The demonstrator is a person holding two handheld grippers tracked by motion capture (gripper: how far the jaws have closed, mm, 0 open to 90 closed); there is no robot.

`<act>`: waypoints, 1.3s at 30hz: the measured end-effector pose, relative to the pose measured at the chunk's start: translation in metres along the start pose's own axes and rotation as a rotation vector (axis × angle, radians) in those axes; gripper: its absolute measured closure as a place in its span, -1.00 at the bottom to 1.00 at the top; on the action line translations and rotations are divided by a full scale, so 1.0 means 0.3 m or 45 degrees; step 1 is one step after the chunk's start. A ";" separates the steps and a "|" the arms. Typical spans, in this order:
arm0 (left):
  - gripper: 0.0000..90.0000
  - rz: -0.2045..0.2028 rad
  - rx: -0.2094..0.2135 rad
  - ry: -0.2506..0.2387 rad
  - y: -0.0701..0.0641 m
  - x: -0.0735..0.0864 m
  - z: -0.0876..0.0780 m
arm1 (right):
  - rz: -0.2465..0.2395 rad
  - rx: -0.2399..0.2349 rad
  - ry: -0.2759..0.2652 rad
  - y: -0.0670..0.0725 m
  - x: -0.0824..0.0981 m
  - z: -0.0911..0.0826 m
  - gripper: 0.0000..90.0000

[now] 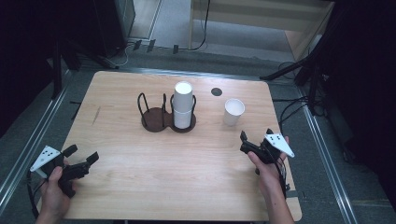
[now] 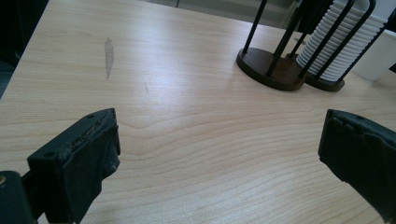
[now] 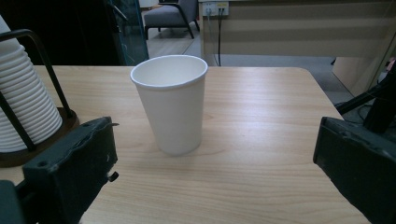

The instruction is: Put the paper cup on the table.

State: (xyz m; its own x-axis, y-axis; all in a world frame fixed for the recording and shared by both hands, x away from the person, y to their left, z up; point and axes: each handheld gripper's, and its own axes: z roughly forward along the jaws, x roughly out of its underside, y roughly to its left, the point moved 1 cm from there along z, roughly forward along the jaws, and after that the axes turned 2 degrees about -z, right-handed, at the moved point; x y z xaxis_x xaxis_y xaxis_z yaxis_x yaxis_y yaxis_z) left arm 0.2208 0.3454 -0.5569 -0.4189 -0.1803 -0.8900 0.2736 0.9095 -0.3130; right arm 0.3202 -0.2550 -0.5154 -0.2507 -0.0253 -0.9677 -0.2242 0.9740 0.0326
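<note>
1. Grey floor surrounds a light wooden desk (image 1: 140,177) with rounded corners; a dark round spot (image 1: 216,92) is near its far edge.
2. On the desk stands a single white cup (image 1: 233,112), upright, mouth up, on the right half, apart from everything else.
3. Left of the cup is a dark wire holder (image 1: 159,116) with two round bases. Its right base carries a stack of cups (image 1: 183,105); its left base has no cups.
4. The right gripper (image 1: 254,144) is in the person's right hand, near the right front of the desk, a little in front of the cup. Its fingers (image 3: 70,168) are wide open and hold nothing; in the right gripper view the cup (image 3: 170,102) stands between them, farther away, not touching.
5. The left gripper (image 1: 81,158) is at the left front corner, well apart from the holder. Its fingers (image 2: 79,158) are also wide open and empty, above bare wood.
6. In the left gripper view the holder (image 2: 275,70) and the stack (image 2: 336,42) are at the upper right.
</note>
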 end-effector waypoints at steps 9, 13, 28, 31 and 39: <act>-1.00 -0.001 -0.001 0.000 -0.001 0.000 0.000 | 0.027 0.023 0.013 -0.048 0.039 -0.056 -1.00; -1.00 0.001 -0.004 0.001 -0.001 0.000 0.000 | 0.037 0.029 0.013 -0.068 0.051 -0.080 -1.00; -1.00 0.003 -0.007 0.001 -0.002 0.000 0.000 | 0.036 0.061 0.032 -0.134 0.101 -0.163 -1.00; -1.00 0.003 -0.007 0.000 -0.002 0.000 0.000 | 0.038 0.069 0.033 -0.146 0.109 -0.182 -1.00; -1.00 0.003 -0.009 0.000 -0.003 0.000 0.000 | 0.025 0.084 0.055 -0.161 0.143 -0.236 -1.00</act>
State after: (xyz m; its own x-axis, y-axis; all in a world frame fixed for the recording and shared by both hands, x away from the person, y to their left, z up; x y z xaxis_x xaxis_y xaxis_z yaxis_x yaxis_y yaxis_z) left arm 0.2204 0.3446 -0.5567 -0.4183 -0.1784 -0.8906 0.2687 0.9123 -0.3089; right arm 0.2537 -0.3190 -0.5409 -0.2949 -0.0142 -0.9554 -0.1567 0.9871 0.0337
